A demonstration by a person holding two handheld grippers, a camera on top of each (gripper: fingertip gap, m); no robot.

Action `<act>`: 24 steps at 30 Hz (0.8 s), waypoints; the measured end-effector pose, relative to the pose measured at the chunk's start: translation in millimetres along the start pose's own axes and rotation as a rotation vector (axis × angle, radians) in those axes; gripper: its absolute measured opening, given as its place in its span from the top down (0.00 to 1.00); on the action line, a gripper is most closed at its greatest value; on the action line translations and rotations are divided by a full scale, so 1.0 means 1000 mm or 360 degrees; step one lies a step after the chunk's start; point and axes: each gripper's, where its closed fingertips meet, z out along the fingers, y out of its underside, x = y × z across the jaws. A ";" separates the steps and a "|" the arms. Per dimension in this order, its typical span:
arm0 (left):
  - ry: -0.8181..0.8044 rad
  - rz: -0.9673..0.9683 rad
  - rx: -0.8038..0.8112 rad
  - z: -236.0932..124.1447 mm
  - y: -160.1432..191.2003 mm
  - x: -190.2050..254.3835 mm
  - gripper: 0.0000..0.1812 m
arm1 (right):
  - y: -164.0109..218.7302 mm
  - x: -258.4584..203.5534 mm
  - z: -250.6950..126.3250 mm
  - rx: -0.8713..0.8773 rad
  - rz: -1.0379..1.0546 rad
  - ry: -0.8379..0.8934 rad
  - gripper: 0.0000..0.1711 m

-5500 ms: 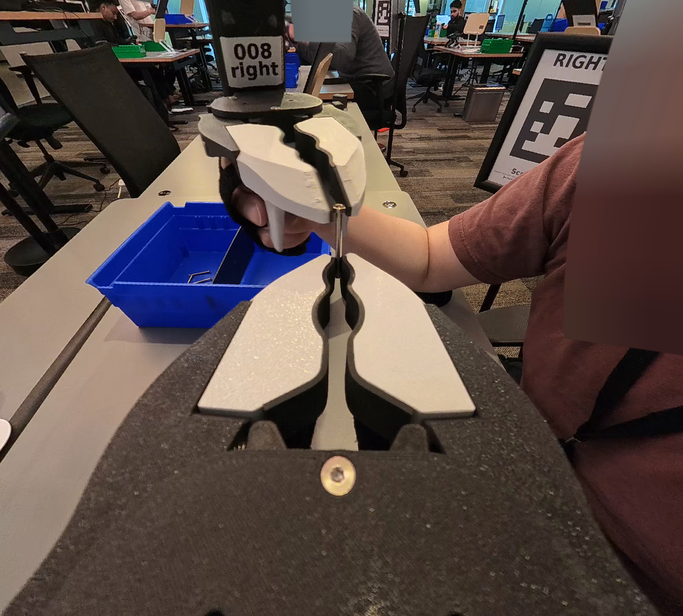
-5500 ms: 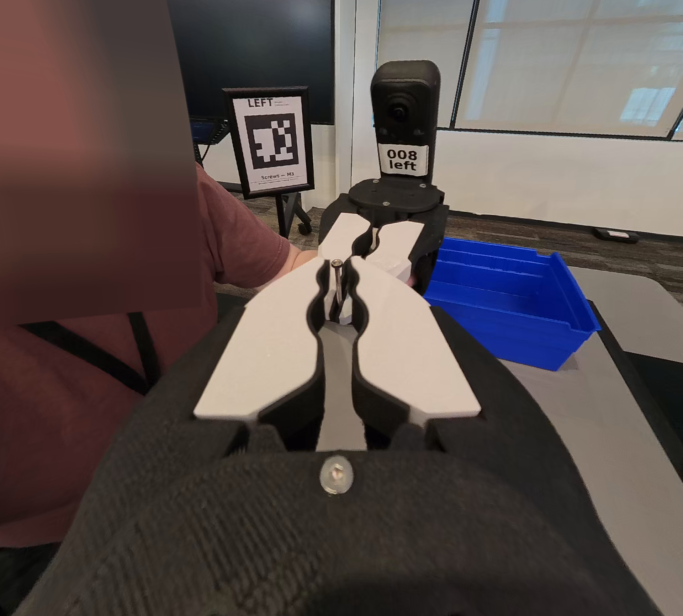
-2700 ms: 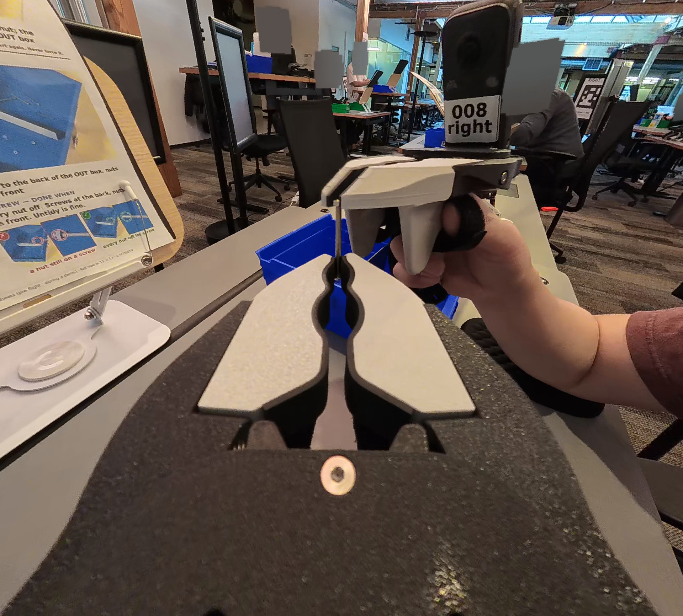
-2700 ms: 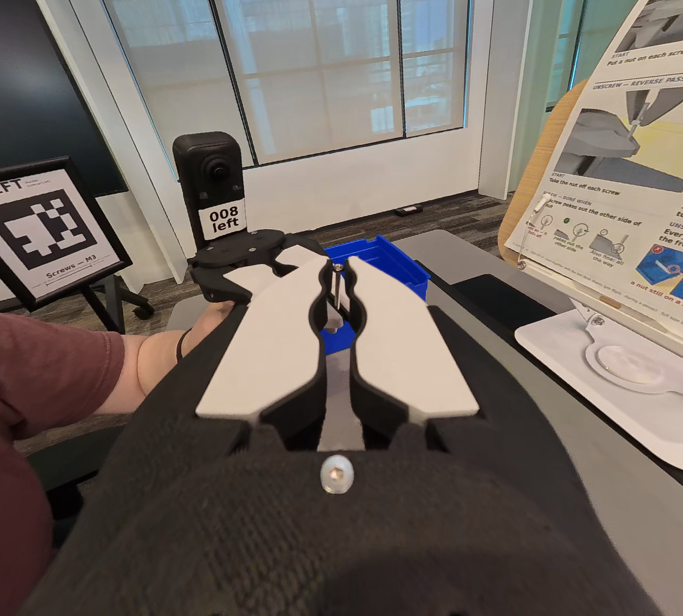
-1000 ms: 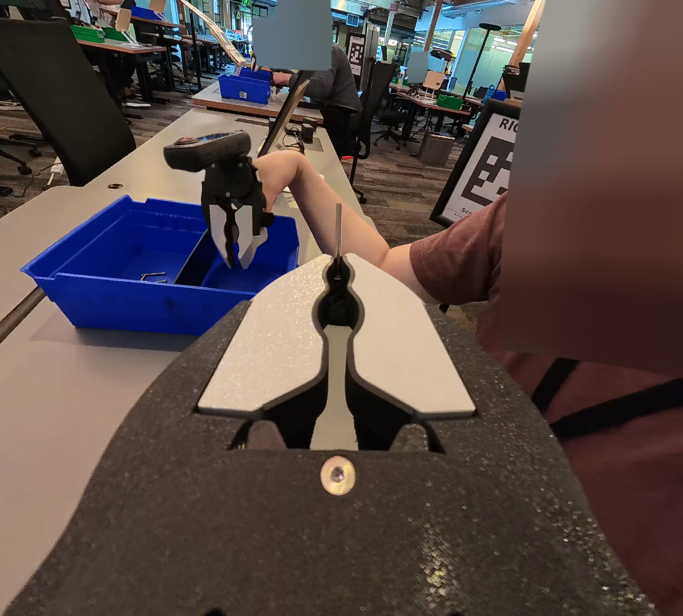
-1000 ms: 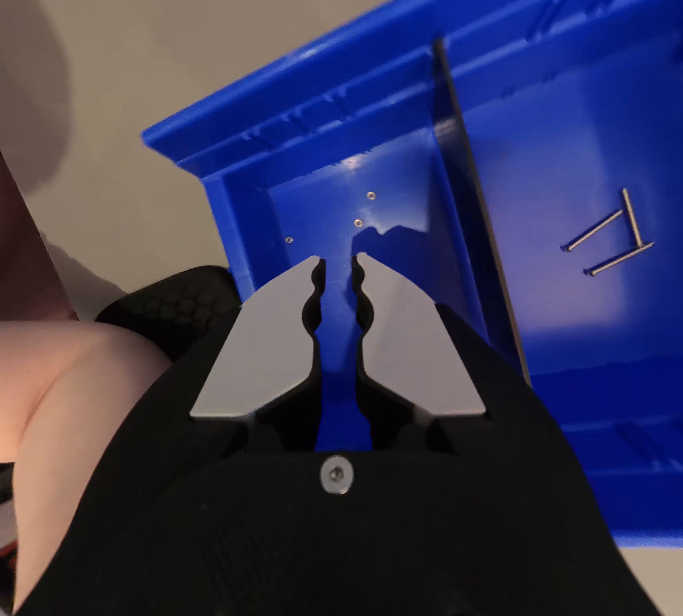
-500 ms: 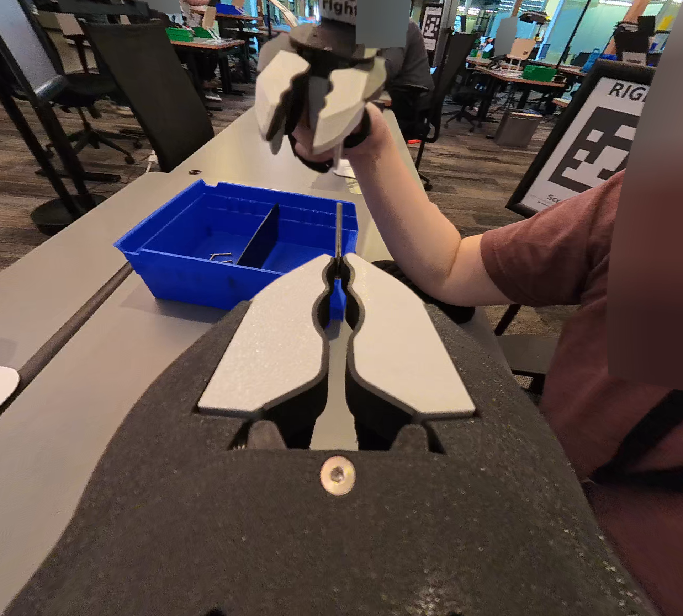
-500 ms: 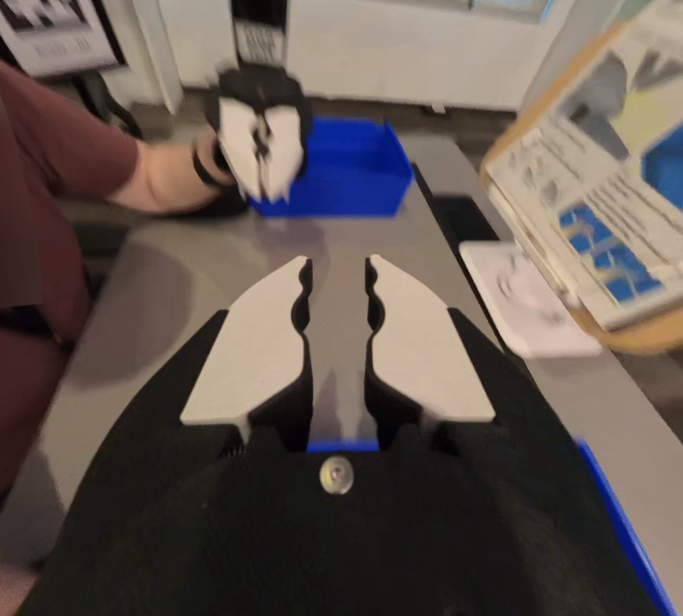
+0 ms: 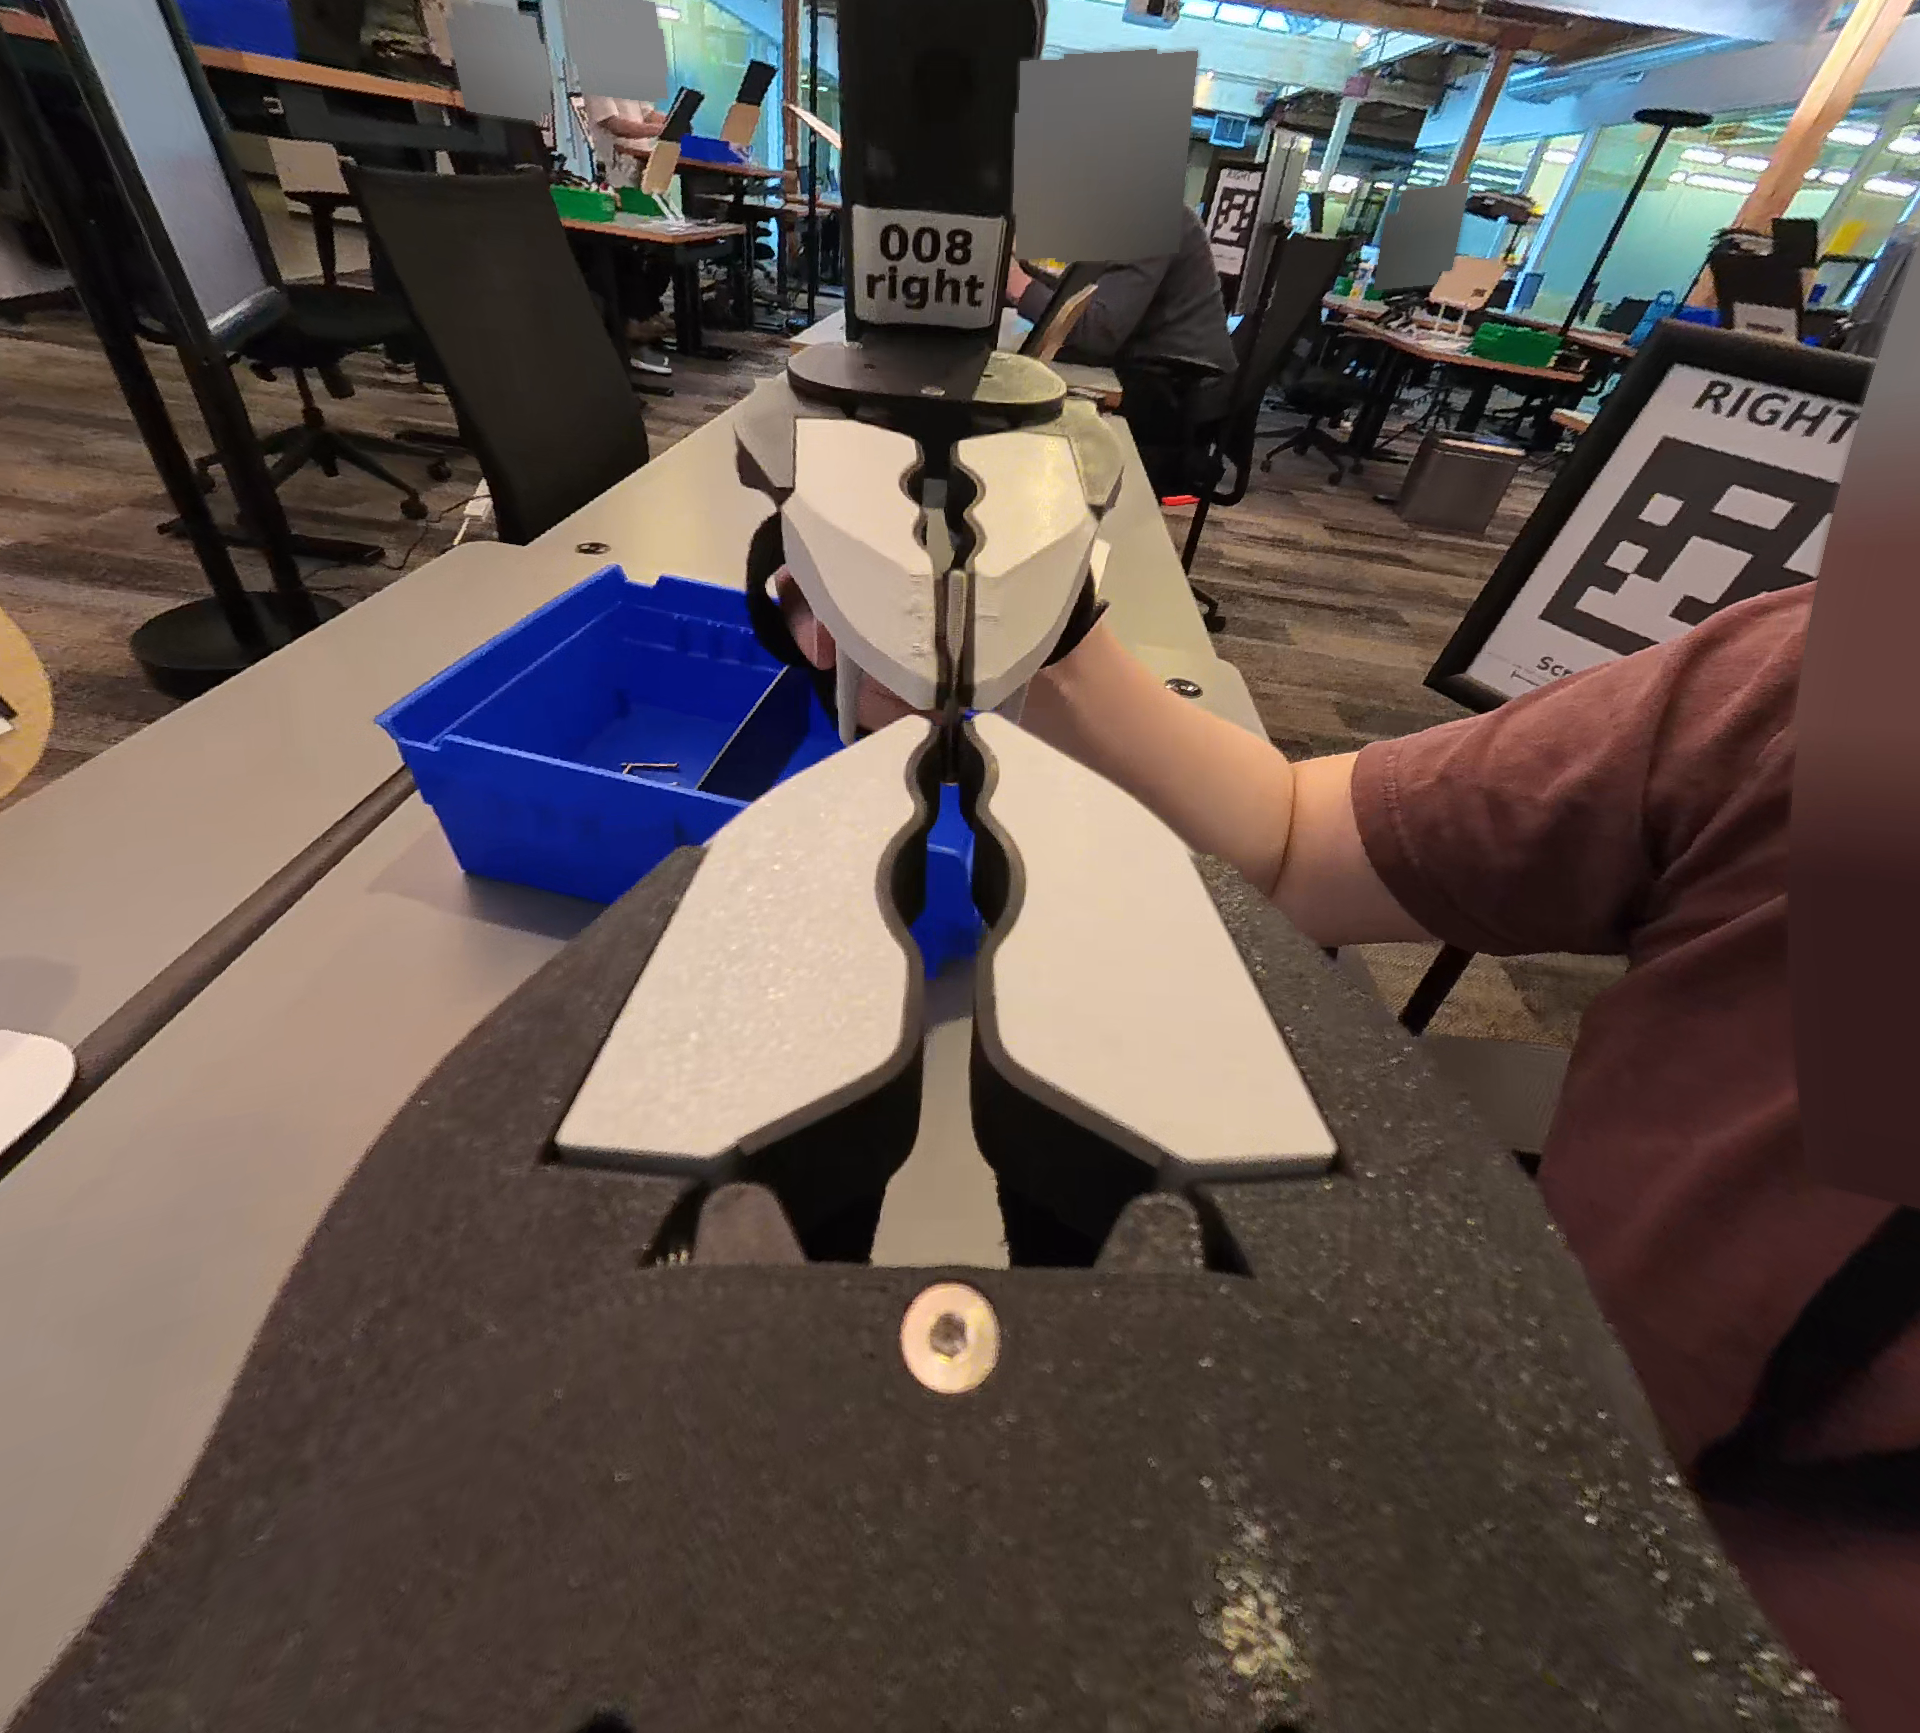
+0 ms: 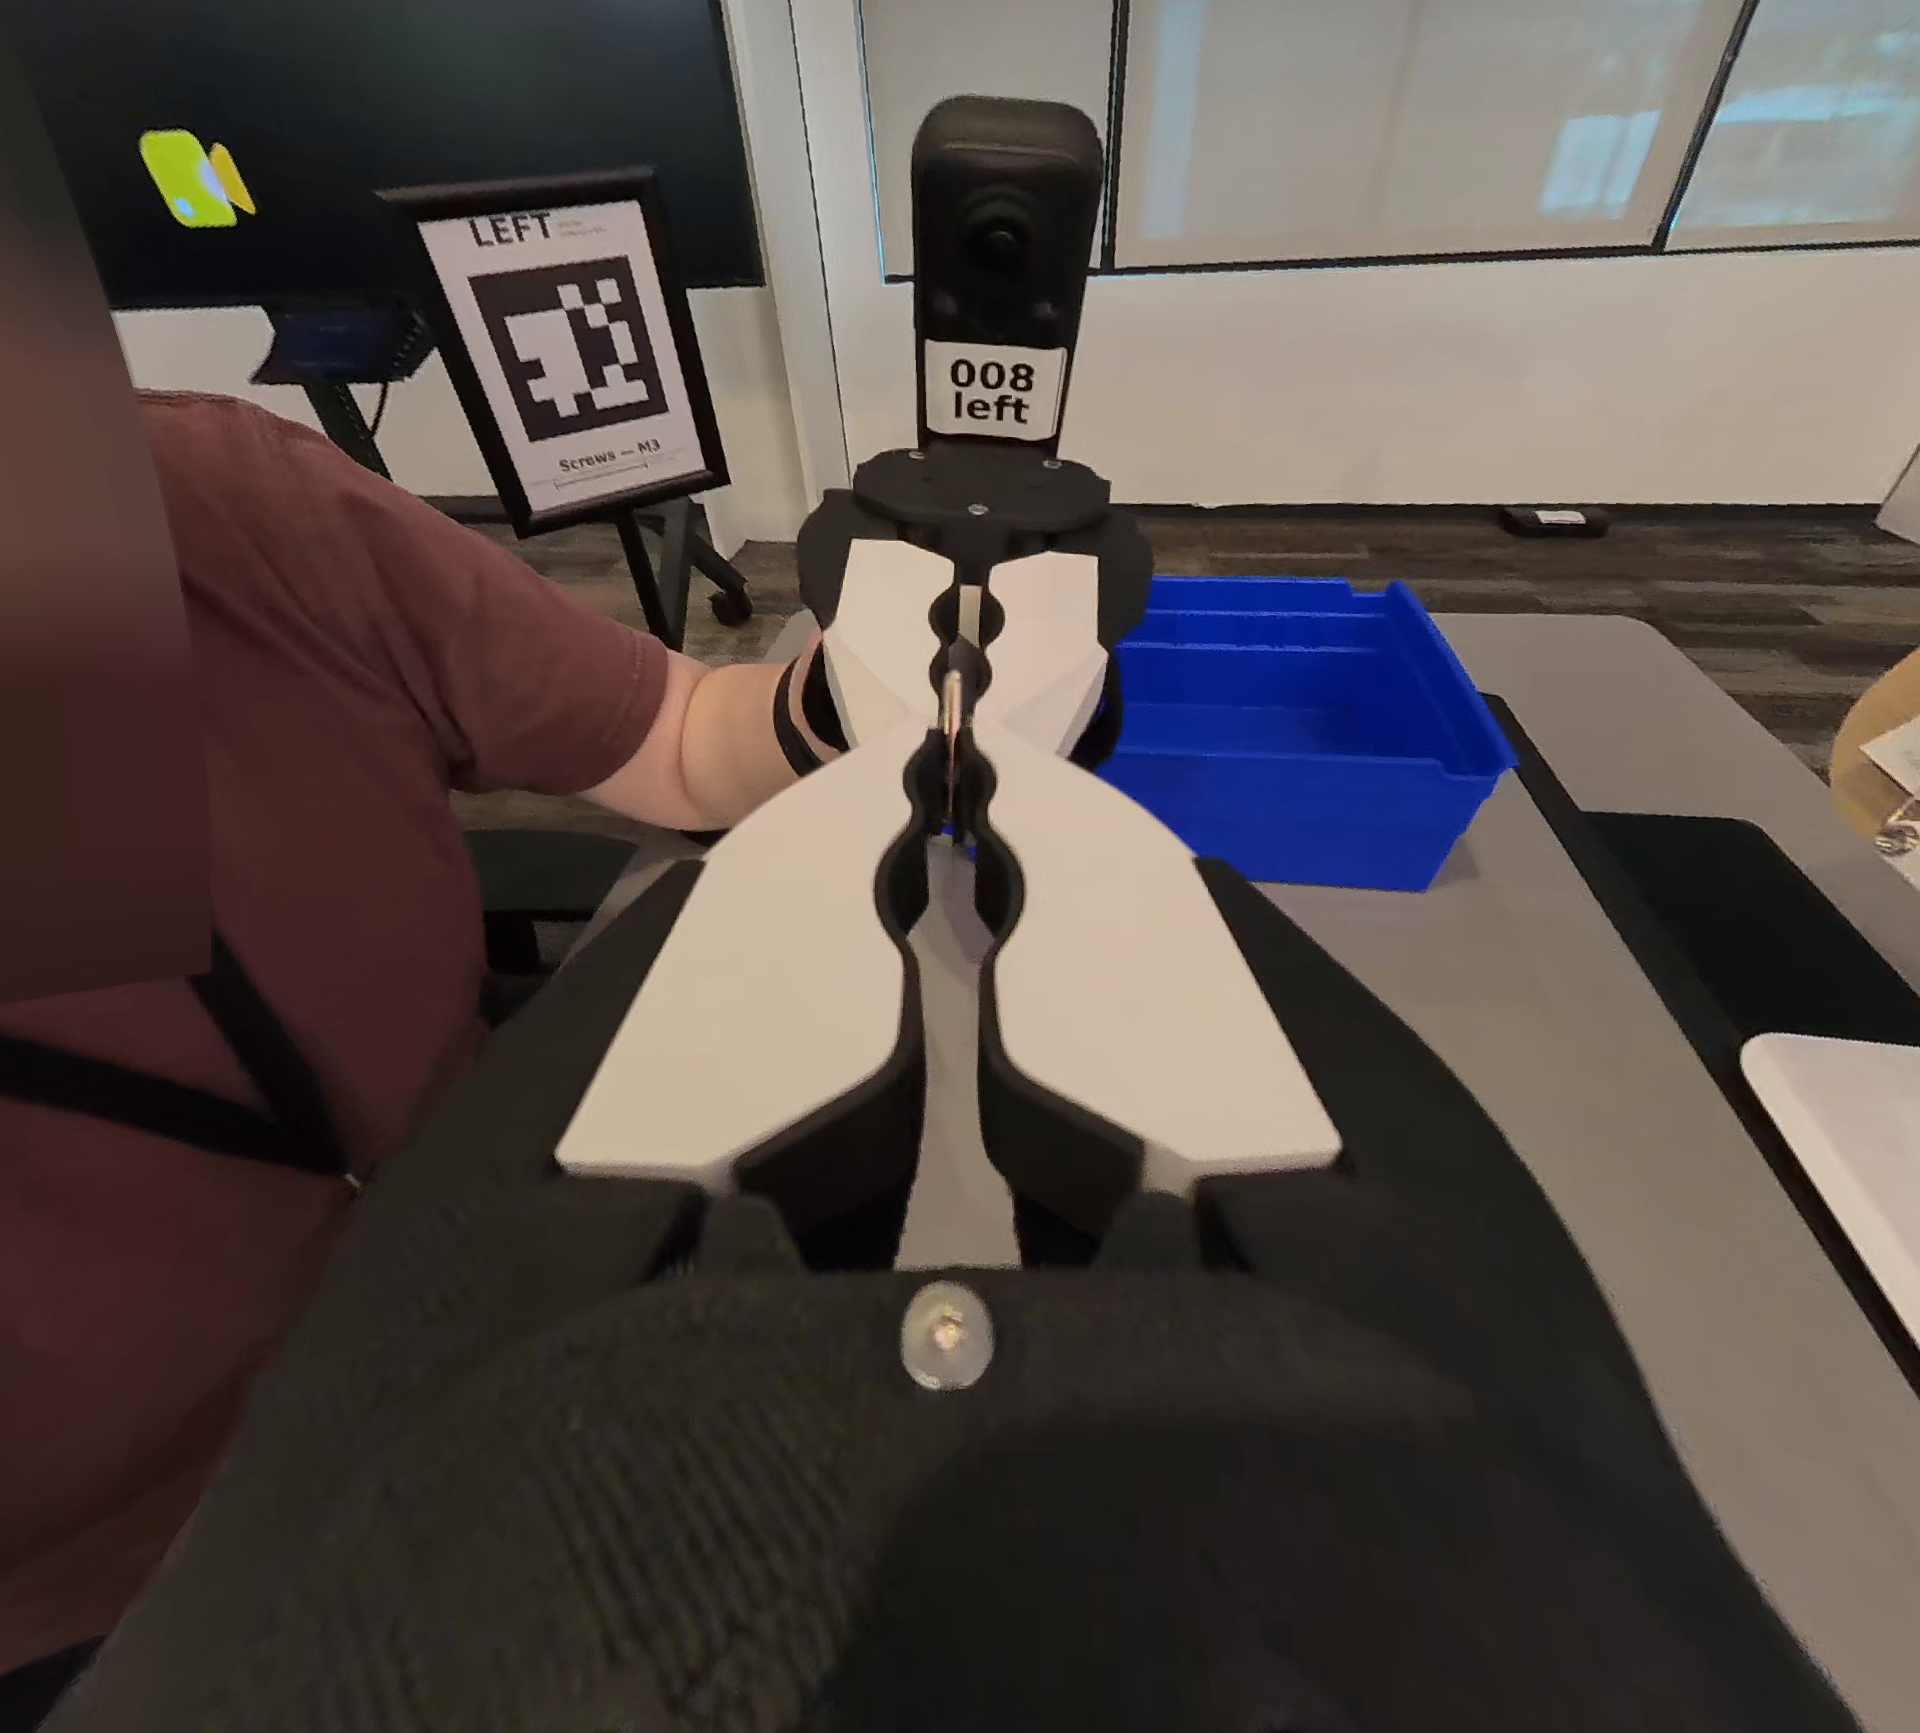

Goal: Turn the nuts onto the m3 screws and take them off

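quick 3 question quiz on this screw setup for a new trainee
1. True or false: the blue bin sits on the floor.
2. What does the left gripper pinch? A) a screw B) a pen C) a cable
3. Fill in: the right gripper, meeting the left one tip to tip, is ____ (open/shut).

Key: 1 false, it is on the grey table; 2 A; 3 shut.

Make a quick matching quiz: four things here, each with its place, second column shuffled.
1. screw
2. blue bin
3. loose screws
4. framed marker sign

A. on the grey table
B. on a floor stand
C. pinched between left tool and right tool
D. inside the bin, beside its divider

Pairs: 1-C, 2-A, 3-D, 4-B
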 end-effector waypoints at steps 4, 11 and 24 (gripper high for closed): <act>-0.0034 -0.0025 -0.0022 0.001 0.003 -0.006 0.91 | -0.005 0.003 -0.006 0.0072 0.0075 -0.0034 0.98; -0.0345 0.0064 -0.0172 -0.021 0.003 -0.034 0.88 | 0.041 0.119 -0.159 -0.0432 0.0195 0.1323 0.98; -0.0986 0.0059 -0.0327 -0.144 -0.032 -0.064 0.89 | 0.227 0.153 -0.293 -0.1581 0.1037 0.1805 0.97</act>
